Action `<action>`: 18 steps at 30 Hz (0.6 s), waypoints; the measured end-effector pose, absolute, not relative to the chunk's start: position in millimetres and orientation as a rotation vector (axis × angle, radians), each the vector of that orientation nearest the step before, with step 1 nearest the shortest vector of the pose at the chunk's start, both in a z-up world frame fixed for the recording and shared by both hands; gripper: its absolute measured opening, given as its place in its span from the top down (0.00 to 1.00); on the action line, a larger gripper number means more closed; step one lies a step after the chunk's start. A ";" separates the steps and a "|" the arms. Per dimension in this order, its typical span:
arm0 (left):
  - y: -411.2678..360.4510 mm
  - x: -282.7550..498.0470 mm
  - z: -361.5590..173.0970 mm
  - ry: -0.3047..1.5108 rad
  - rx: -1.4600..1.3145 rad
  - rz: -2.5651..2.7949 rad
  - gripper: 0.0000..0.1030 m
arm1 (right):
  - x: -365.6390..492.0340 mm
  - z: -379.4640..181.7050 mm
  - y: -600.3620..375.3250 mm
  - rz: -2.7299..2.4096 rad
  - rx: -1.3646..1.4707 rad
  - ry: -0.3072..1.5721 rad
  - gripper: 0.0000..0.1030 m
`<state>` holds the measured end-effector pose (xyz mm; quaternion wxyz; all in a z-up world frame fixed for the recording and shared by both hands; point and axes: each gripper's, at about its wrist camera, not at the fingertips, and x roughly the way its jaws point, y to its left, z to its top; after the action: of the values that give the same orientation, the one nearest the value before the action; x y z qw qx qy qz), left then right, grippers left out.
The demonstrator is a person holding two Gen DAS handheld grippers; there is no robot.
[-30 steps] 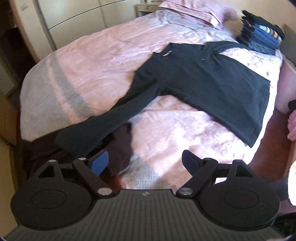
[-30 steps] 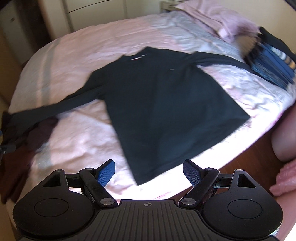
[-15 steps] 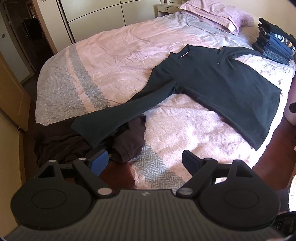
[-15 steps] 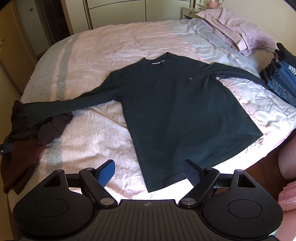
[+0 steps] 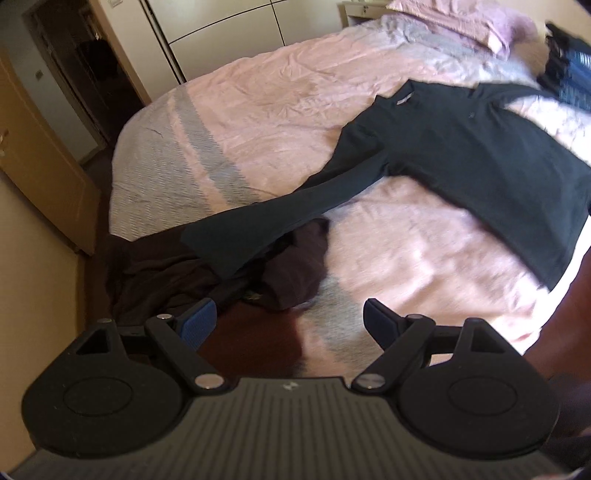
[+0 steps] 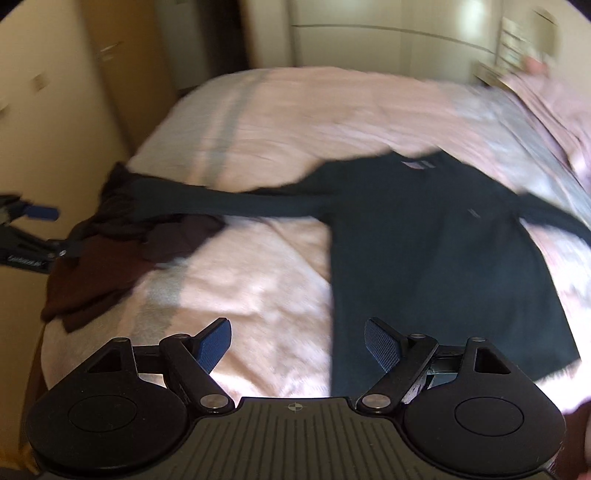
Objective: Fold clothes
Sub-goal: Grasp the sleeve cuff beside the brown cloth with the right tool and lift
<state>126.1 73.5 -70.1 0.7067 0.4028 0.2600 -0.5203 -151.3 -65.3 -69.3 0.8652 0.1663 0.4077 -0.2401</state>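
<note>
Dark long-sleeved shirt (image 5: pixel 461 162) spread flat, front up, across the bed (image 5: pixel 280 107), collar toward the pillows (image 5: pixel 465 18), hem at the near edge: laid out ready for folding. One sleeve stretched to the near left corner, cuff draped over a crumpled maroon garment (image 5: pixel 177 266) heaped there. Stack of folded clothes (image 5: pixel 569 70) by the pillows, presumably finished pieces. Left gripper (image 5: pixel 288 323) poised over that corner, jaws wide apart, nothing between them. Right gripper (image 6: pixel 297 341) above the hem edge, jaws likewise spread and empty. Probably about to take sleeve and hem.
</note>
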 end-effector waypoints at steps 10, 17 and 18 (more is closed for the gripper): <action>49.5 205.4 -115.9 0.399 1.107 -1.248 0.18 | 8.4 -91.5 -23.0 -0.156 0.023 0.842 0.51; 28.9 264.6 -151.4 0.335 1.152 -1.342 0.18 | 132.8 -139.0 -4.3 -0.031 -0.133 0.848 0.64; 27.9 271.4 -156.8 0.326 1.157 -1.343 0.18 | 148.5 -148.9 -2.0 -0.014 -0.161 0.853 0.64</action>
<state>271.4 27.9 -156.8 0.6206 0.5033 0.1417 -0.5844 148.5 -2.0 -148.9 0.9072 -0.0781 0.4132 -0.0065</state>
